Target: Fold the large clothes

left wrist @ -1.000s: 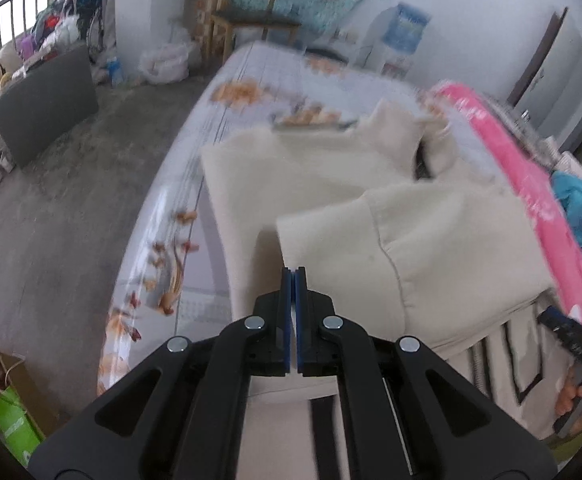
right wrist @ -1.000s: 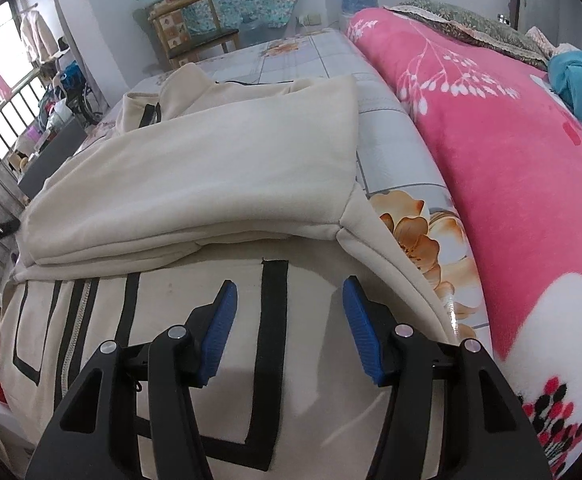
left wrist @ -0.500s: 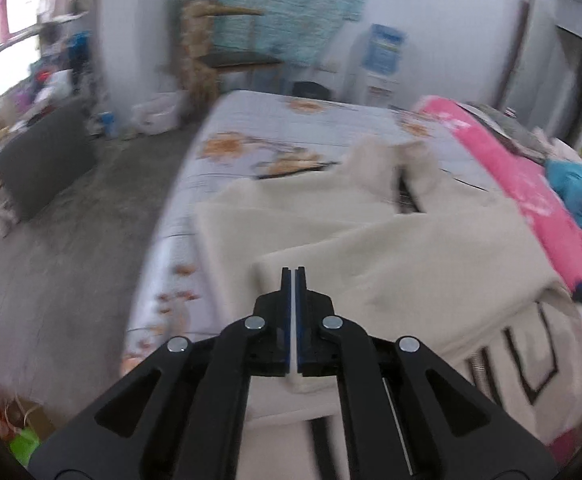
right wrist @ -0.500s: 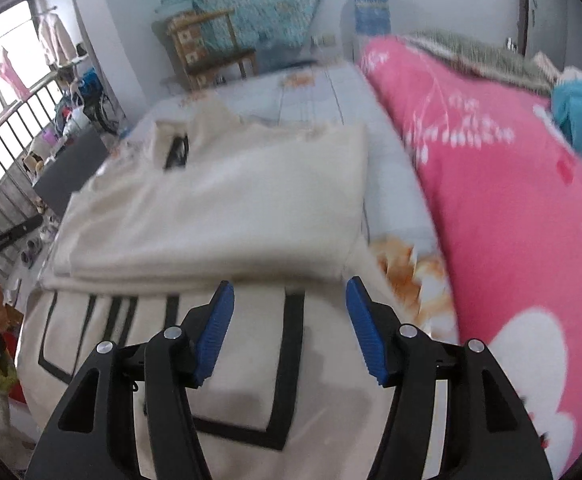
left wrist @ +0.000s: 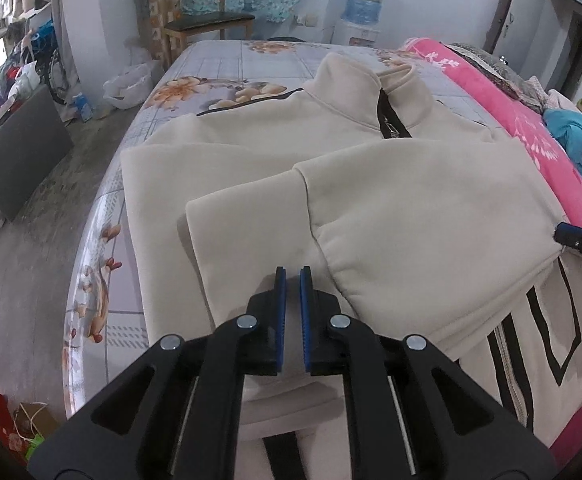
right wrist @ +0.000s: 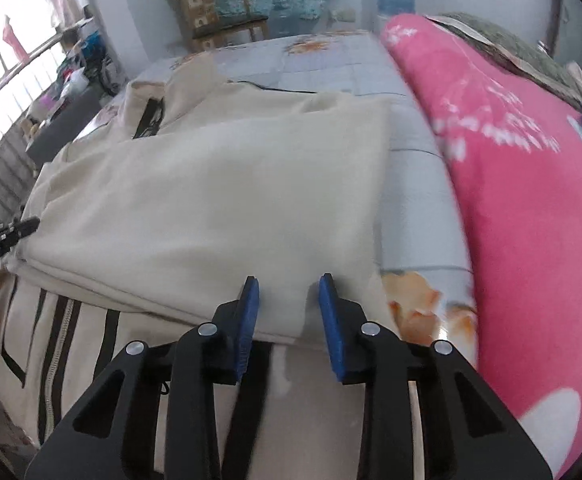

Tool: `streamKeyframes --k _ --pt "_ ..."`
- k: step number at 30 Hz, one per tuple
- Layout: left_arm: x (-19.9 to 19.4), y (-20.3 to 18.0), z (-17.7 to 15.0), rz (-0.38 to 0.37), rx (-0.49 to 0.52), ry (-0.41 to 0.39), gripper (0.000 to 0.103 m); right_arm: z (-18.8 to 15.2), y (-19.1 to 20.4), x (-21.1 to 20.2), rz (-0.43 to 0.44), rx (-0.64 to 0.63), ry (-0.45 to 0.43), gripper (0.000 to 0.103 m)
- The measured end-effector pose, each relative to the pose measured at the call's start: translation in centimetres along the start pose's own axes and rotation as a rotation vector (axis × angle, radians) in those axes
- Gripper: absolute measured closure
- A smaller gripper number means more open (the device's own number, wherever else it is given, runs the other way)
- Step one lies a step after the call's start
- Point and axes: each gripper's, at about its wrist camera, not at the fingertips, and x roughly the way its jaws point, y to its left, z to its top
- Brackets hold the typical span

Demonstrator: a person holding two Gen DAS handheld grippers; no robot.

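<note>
Cream jacket (left wrist: 371,208) lies sleeves-folded on bed (left wrist: 227,60), collar far, hem near, long axis running away from both tongs: left tongs (left wrist: 292,280) slightly parted, right tongs (right wrist: 289,292) open, both empty over the near fold edge.

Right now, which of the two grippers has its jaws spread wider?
The right gripper: a broad gap shows cream jacket between its blue pads. The left gripper shows only a narrow slit.

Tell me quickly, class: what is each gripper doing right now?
Left gripper: open by a narrow gap, holding nothing, above the cream jacket.
Right gripper: wide open, holding nothing.
</note>
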Motion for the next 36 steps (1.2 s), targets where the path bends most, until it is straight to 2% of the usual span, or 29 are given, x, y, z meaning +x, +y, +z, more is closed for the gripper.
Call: streamKeyframes --k 1,3,4,5,7,9,10,14,17,23,25,27,33,36 --pt "0.0 0.0 0.0 0.0 0.001 0.001 0.096 -0.2 -0.3 -0.8 -0.007 0.026 -0.004 0.073" --pt "-0.6 0.0 -0.3 -0.004 -0.003 0.007 0.084 -0.7 -0.4 -2.4 -0.018 0.054 -0.021 0.072" --pt "-1.0 0.2 -0.4 -0.006 -0.007 0.005 0.074 -1.1 -0.3 -3.2 -0.038 0.056 -0.029 0.07" --pt "-1.7 0.2 -0.6 -0.012 -0.013 -0.002 0.07 -1.8 0.0 -4.4 -0.068 0.05 -0.044 0.07" --pt "-3.2 0.1 -1.2 -0.036 -0.02 -0.013 0.066 -3.0 0.7 -6.0 -0.068 0.037 -0.063 0.068" --pt "-5.6 -0.2 -2.4 -0.051 -0.033 -0.033 0.054 -4.9 2.0 -8.1 -0.047 0.027 -0.088 0.059" --pt "-6.4 -0.3 -2.9 -0.05 -0.037 -0.039 0.043 -5.5 2.5 -8.7 -0.045 0.021 -0.097 0.054" --pt "-9.7 -1.8 -6.4 -0.042 -0.046 -0.045 0.029 -9.3 5.8 -10.8 -0.051 -0.041 -0.124 0.038" --pt "-10.4 -3.7 -9.2 -0.03 -0.023 -0.017 0.023 -11.9 8.0 -11.2 -0.049 -0.077 -0.118 0.028" --pt "-9.2 -7.5 -13.9 0.086 0.075 0.026 0.019 -15.0 11.6 -9.9 -0.049 -0.126 -0.103 0.023" --pt "-8.5 -7.6 -14.6 0.109 0.068 0.036 0.017 -15.2 12.1 -9.6 -0.033 -0.123 -0.109 0.022" --pt "-8.5 -7.5 -15.0 0.124 0.037 0.015 0.013 -15.3 12.6 -9.0 -0.025 -0.121 -0.097 0.021" --pt "-8.2 -7.0 -15.3 0.125 0.015 0.006 0.008 -15.3 12.3 -6.2 -0.075 -0.069 -0.046 0.016" --pt "-8.1 -7.0 -15.1 0.123 0.011 0.015 0.008 -15.4 12.0 -5.6 -0.086 -0.038 -0.039 0.008"
